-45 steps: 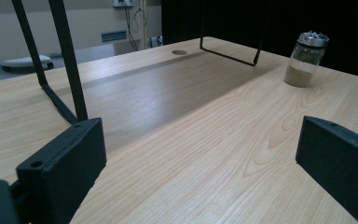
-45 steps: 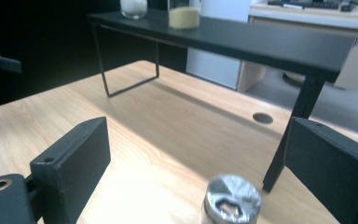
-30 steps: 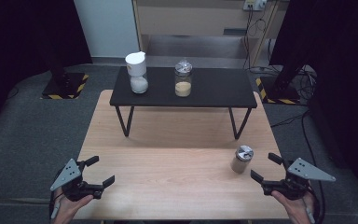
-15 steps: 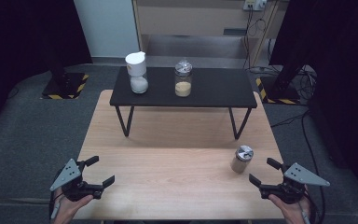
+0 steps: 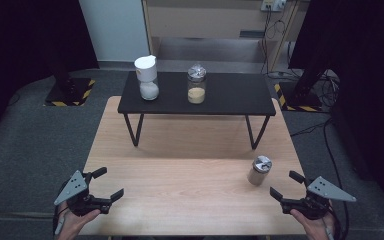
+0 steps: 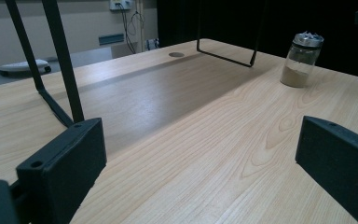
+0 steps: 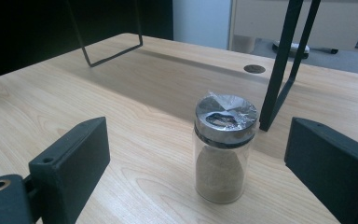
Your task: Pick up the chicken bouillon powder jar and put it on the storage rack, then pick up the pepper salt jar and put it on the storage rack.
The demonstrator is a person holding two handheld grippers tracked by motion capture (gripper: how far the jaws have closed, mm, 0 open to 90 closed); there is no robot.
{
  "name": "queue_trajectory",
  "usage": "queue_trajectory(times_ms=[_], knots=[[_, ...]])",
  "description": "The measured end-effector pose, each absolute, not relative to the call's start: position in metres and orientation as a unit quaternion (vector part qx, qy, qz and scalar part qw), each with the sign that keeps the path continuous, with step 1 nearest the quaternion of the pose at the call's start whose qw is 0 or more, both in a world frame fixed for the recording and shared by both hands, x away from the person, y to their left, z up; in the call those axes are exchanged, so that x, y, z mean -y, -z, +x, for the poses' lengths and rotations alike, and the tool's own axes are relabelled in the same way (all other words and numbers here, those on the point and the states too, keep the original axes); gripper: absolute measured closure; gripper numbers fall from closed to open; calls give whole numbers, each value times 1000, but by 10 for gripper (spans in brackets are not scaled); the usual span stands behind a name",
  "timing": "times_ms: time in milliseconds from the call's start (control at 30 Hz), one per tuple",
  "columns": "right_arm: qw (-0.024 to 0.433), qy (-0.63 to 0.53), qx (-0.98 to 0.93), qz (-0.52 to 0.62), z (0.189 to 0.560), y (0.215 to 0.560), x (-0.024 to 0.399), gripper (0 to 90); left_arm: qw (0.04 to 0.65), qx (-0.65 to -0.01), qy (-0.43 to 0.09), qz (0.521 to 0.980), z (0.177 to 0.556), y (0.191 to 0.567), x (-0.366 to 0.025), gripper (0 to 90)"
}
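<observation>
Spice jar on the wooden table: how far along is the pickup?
Nothing is grasped yet. The spice jar stands upright on the wooden table. The right gripper is open, lined up just short of it. The left gripper waits open. Closing in, gripping and lifting remain.

Three jars [image 5: 259,170], one black rack [image 5: 230,97], one table [image 5: 180,165].

A clear glass jar [image 5: 258,171] with a silver foil-wrapped lid and tan powder inside stands on the pale, wood-grained desk [image 5: 180,175], flanked by the black left hand-held gripper [image 5: 106,184] and black right hand-held gripper [image 5: 286,185], each topped with a grey plate. On the matte black shelf [image 5: 230,95] stand a white-lidded jar [image 5: 147,77] of white powder and a silver-lidded jar [image 5: 196,83] of yellowish grains. Yellow-and-black hazard stripes [image 5: 69,92] edge bases on the dark grey floor [image 5: 25,145].
</observation>
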State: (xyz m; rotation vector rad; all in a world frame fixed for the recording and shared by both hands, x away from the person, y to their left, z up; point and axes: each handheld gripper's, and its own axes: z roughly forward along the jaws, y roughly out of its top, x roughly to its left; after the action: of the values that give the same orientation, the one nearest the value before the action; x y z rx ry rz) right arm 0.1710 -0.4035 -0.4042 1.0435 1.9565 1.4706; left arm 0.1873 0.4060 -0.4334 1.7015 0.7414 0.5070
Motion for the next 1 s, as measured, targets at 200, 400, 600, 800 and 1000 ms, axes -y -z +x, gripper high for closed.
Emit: queue_trajectory(times_ms=[200, 400, 600, 800, 1000], knots=[[238, -537, -712, 384, 171, 404, 403, 70, 572, -319, -215, 724, 187, 433, -407, 5], [236, -538, -713, 383, 171, 405, 403, 70, 571, -320, -215, 725, 187, 433, -407, 5], [237, -540, -711, 384, 170, 404, 403, 69, 572, -320, -215, 724, 187, 433, -407, 5], [241, -542, -707, 385, 168, 404, 404, 65, 572, -320, -215, 724, 187, 433, -407, 5], [244, -544, -706, 383, 166, 402, 404, 60, 572, -320, -215, 724, 187, 433, -407, 5]])
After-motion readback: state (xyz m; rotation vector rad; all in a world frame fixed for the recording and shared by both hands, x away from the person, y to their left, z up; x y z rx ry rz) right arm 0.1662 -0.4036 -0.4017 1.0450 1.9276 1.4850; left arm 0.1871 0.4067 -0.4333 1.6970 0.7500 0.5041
